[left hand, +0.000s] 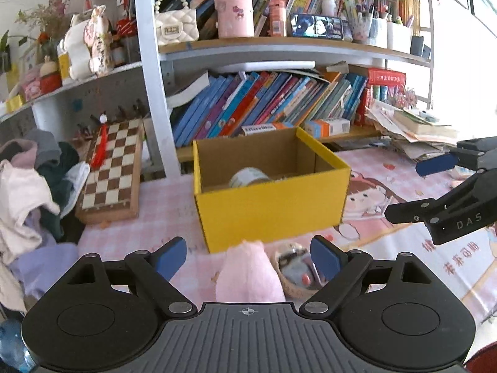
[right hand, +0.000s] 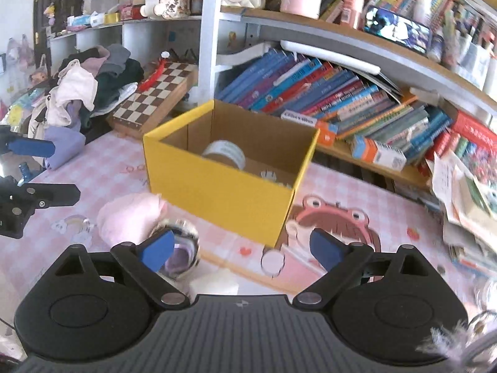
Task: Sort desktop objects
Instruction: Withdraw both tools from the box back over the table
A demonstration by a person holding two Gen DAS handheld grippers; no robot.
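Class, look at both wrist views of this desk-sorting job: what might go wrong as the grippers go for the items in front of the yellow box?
1. The pink plush toy and the small woven basket sit close together, so the open left gripper might nudge the basket.
2. Both lie near the yellow box, which a lift could clip.
3. The right gripper works nearby, so the two could collide.

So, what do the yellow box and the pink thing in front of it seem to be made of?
Yellow box: likely corrugated cardboard, matte yellow outside, raw brown inside, with thin folded walls. Pink thing: apparently a soft plush fabric, fuzzy and rounded, without shine; what it is exactly I cannot tell.
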